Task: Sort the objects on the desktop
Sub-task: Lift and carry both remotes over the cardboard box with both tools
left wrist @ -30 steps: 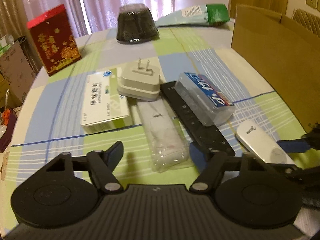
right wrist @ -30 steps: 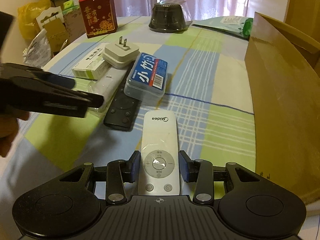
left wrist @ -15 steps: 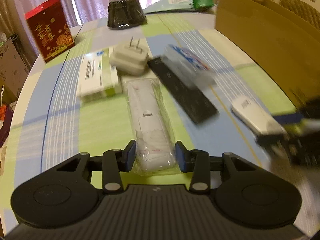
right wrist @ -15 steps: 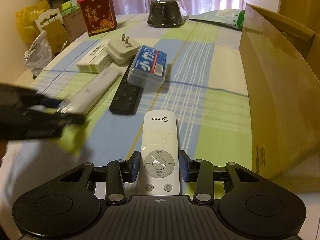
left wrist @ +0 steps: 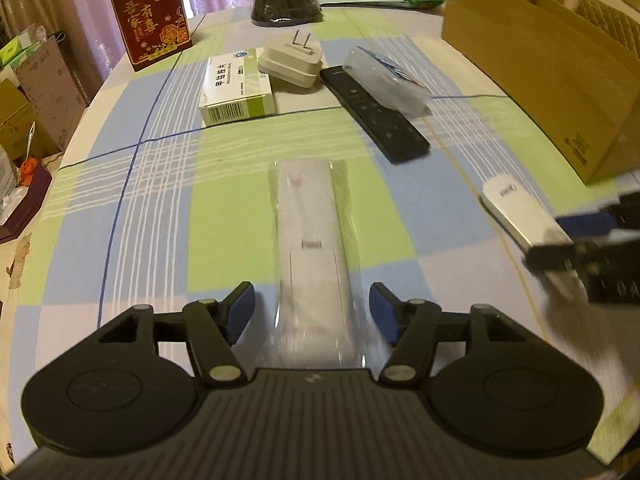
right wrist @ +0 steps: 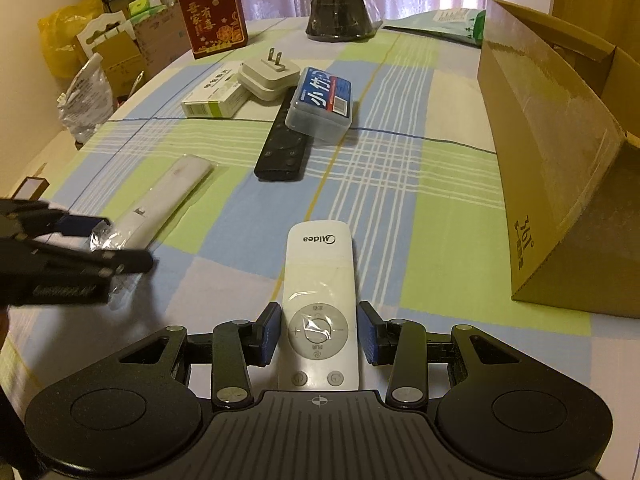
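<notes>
A white remote sealed in clear plastic (left wrist: 310, 216) lies lengthwise on the checked tablecloth. Its near end sits between the fingers of my left gripper (left wrist: 312, 314), which is open, with a strip of cloth showing on each side of the wrap. In the right wrist view the same wrapped remote (right wrist: 168, 196) lies at the left, with the left gripper (right wrist: 108, 242) at its near end. My right gripper (right wrist: 319, 334) is shut on a white Midea remote (right wrist: 320, 264), its blue pads pressed against both sides. The left wrist view shows that remote (left wrist: 516, 208) at the far right.
A black remote (right wrist: 282, 148), a clear box with a blue label (right wrist: 322, 104), a white plug adapter (right wrist: 269, 78) and a medicine box (right wrist: 214, 98) cluster mid-table. Farther back stand a red box (right wrist: 212, 16) and a dark lidded bowl (right wrist: 342, 14). An open cardboard box (right wrist: 540, 120) fills the right side.
The left gripper closed on the wrapped remote, pulled it out of the pile toward the near edge, then widened its jaws. The right gripper drew back with the Midea remote.
</notes>
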The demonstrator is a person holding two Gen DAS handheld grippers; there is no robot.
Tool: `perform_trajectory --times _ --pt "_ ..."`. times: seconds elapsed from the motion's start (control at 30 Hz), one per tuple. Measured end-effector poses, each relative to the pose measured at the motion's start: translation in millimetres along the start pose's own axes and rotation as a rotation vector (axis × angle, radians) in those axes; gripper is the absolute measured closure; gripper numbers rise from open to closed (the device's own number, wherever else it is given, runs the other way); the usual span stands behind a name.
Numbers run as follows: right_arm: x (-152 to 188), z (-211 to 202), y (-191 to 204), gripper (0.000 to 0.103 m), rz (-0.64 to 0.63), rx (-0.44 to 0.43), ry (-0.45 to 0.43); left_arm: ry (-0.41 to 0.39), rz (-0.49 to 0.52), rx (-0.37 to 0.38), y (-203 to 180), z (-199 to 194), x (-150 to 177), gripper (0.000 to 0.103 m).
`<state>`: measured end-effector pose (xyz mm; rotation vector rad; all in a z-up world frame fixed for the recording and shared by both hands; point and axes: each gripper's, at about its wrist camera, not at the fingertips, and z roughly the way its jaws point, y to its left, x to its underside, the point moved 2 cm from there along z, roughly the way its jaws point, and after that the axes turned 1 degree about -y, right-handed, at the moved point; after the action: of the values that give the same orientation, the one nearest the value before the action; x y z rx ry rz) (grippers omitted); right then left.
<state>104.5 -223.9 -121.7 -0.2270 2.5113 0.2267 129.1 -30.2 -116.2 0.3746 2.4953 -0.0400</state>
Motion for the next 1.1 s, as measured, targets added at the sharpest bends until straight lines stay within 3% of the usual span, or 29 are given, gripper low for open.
perform_trajectory --times 0.1,0.27,0.3,0.33,0.63,0.7,0.73,0.8,1.1 --pt "-1 2 -2 0.063 -0.003 0.004 -0.007 -0.001 0.002 0.002 1 6 -7 0.045" --pt "0 2 -6 0.059 0.004 0.005 -0.022 0.002 0.011 0.031 2 5 -6 0.068" --pt "0 2 -6 0.039 0.005 0.004 -0.025 0.005 0.011 0.031 2 4 -5 0.069" --pt "0 1 -6 0.026 0.006 0.013 -0.032 0.006 0.012 0.031 2 3 -4 0.069" --pt "3 3 -7 0.027 0.013 0.017 -0.031 0.011 0.007 0.062 5 -13 8 0.070" --pt "2 4 -6 0.027 0.008 0.019 -0.033 0.013 0.000 0.062 6 -16 10 0.070" --pt "2 4 -5 0.034 0.003 0.022 -0.034 0.014 -0.003 0.062 6 -18 11 0.070" --pt "1 3 -2 0.063 -0.032 0.044 -0.033 0.014 -0.005 0.062 6 -21 13 0.070" --pt "0 -19 -5 0.063 -0.004 0.051 -0.041 -0.009 0.023 0.076 -4 -42 12 0.070"
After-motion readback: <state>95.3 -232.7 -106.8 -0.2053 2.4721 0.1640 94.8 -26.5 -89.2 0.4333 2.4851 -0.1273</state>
